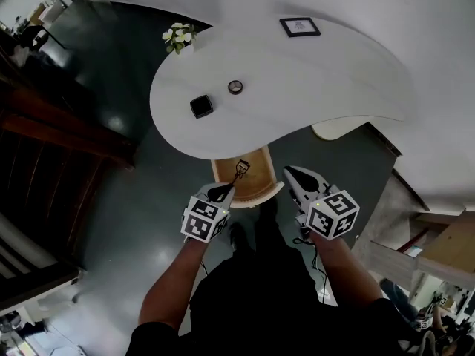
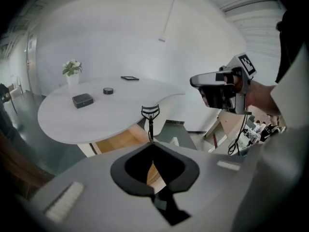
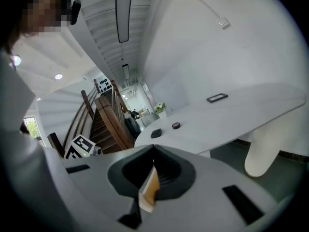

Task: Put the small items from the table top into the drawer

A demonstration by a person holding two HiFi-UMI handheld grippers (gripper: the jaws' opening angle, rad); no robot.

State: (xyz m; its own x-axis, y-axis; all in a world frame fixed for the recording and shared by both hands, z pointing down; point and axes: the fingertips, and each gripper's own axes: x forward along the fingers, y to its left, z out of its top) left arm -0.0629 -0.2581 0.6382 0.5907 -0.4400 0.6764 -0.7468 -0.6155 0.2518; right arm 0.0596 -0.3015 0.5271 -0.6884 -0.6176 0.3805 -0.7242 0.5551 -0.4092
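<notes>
Curler is pinched by its handle in the left claw, jaws clamped on it. Long axis runs straight out fwd, head over the open drawer, which sits right below, so I'd say a drop is close. Right claw is closed, empty, just beside. Black box & small ring sit on the surface, well apart.

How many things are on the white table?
4: flowers at the far left edge, a picture frame far right, a black box in front, a small ring beside it.
</notes>
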